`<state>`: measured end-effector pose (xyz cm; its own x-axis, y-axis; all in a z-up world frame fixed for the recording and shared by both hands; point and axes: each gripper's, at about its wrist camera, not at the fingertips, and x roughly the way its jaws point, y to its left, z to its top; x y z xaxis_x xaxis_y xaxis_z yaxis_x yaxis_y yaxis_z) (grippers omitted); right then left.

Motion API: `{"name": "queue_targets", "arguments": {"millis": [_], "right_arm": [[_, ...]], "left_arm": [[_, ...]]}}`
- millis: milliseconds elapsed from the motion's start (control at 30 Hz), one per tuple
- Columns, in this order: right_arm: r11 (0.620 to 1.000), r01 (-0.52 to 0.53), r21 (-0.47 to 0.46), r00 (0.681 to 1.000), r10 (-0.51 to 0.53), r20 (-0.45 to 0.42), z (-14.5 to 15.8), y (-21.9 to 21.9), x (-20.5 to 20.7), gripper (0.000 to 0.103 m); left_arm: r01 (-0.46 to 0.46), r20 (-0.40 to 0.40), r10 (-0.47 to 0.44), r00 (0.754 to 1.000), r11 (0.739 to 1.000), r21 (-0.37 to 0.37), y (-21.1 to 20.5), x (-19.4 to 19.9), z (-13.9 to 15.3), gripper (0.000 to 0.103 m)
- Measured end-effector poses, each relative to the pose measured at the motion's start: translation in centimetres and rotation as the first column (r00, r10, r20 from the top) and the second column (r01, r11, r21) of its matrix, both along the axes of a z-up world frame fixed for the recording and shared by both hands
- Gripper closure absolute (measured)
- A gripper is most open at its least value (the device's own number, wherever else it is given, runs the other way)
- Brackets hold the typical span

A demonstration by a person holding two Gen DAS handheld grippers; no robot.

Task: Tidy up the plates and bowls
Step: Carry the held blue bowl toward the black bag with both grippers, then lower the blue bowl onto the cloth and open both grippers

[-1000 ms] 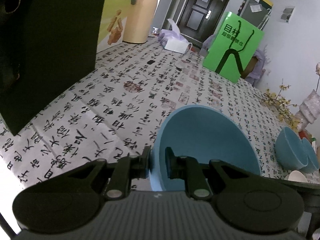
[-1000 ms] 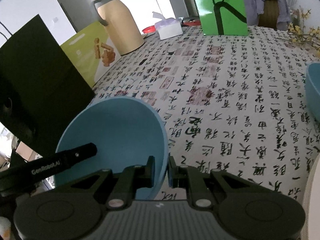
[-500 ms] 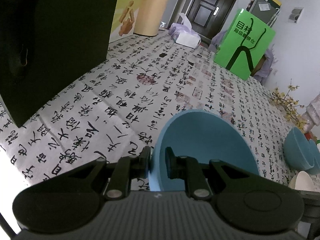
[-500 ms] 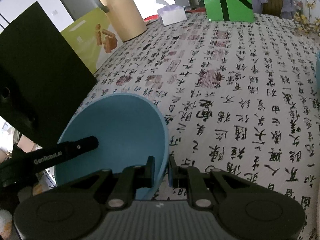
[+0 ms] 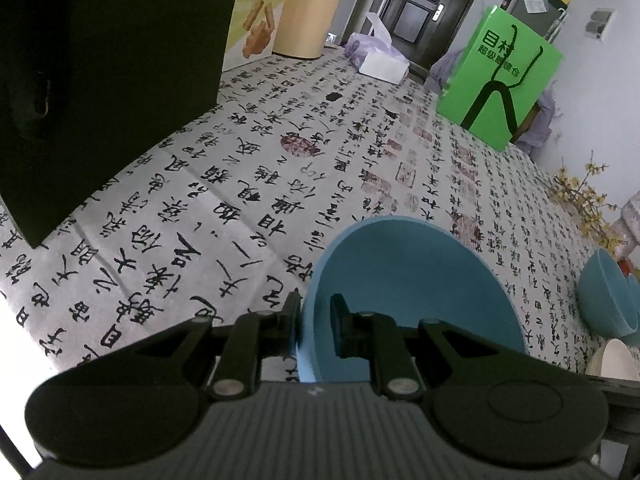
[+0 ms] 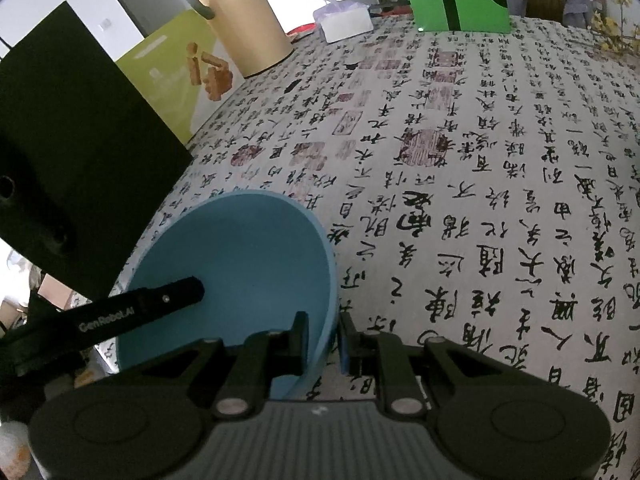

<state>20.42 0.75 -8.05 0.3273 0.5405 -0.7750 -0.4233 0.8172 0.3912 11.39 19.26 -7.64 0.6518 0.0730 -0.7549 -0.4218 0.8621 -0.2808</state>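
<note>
A blue bowl [image 5: 400, 280] sits tilted low over the calligraphy-print tablecloth [image 5: 240, 184], held by both grippers. My left gripper [image 5: 314, 304] is shut on the bowl's left rim, one finger inside and one outside. In the right wrist view the same bowl [image 6: 240, 260] has its right rim between the fingers of my right gripper [image 6: 323, 320], whose jaws are starting to open while the wall still sits between the pads. A finger [image 6: 160, 304] of the left gripper reaches into the bowl from the left. Two more blue bowls [image 5: 608, 296] and a white dish [image 5: 612, 360] lie at the right edge.
A tall black bag [image 5: 100, 80] stands close on the left. Behind it are a yellow-green box [image 6: 180, 72], a tan thermos jug [image 6: 240, 20] and a tissue pack [image 5: 380, 64]. A green bag [image 5: 500, 80] stands at the back, with dry yellow flowers [image 5: 580, 192] at the right.
Both views have tipped down and come closer to the cloth, the bowl moving with them. The right gripper's fingers stand slightly wider apart on the rim.
</note>
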Motion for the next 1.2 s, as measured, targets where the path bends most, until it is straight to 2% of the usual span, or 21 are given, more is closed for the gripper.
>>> {"name": "queue_targets", "arguments": {"millis": [333,367,467,633,700,767,833,933,1067,1133,1200], "right_arm": [[1.000,-0.015,-0.003,0.999,0.015,0.031,0.1,0.6,0.0,0.082],[1.000,-0.015,-0.001,0.999,0.015,0.034,0.1,0.6,0.0,0.082],[1.000,-0.021,0.013,0.999,0.020,0.046,0.4,0.4,-0.3,0.076],[0.999,-0.013,0.048,0.996,0.009,0.085,1.4,-0.3,-0.8,0.066],[0.998,-0.009,0.070,0.994,0.002,0.105,2.0,-0.8,-1.0,0.062],[0.997,-0.006,0.082,0.992,-0.005,0.127,2.6,-1.2,-1.3,0.058],[0.996,0.003,0.090,0.989,-0.017,0.149,3.0,-1.6,-1.5,0.049],[0.995,0.018,0.100,0.986,-0.034,0.164,3.3,-2.5,-1.5,0.048],[0.992,0.017,0.124,0.980,-0.042,0.196,3.7,-3.7,-2.0,0.043],[0.992,0.018,0.123,0.973,-0.046,0.225,3.9,-4.1,-2.3,0.032],[0.992,0.020,0.125,0.968,-0.051,0.245,4.1,-4.7,-2.6,0.028]], "left_arm": [[0.001,-0.009,-0.001,1.000,1.000,-0.029,0.6,0.1,-0.5,0.086],[0.002,-0.007,-0.002,1.000,1.000,-0.028,0.6,0.1,-0.5,0.084],[0.010,0.010,-0.010,1.000,1.000,-0.027,0.5,-0.1,-0.1,0.064],[0.015,0.040,-0.015,0.999,1.000,0.002,0.2,-0.6,0.8,0.059],[0.016,0.049,-0.016,0.999,1.000,-0.001,0.2,-0.7,1.1,0.050],[0.013,0.062,-0.014,0.998,1.000,0.012,0.0,-0.9,1.5,0.045],[0.009,0.077,-0.011,0.997,1.000,0.029,-0.2,-1.2,1.9,0.043],[0.007,0.096,-0.011,0.995,0.999,0.043,-0.4,-1.5,2.5,0.043],[-0.004,0.125,-0.005,0.992,0.997,0.075,-1.0,-2.0,3.2,0.028],[-0.010,0.147,-0.005,0.989,0.995,0.101,-1.5,-2.3,3.6,0.025],[-0.010,0.166,-0.011,0.986,0.992,0.126,-2.0,-2.7,4.0,0.019]]}}
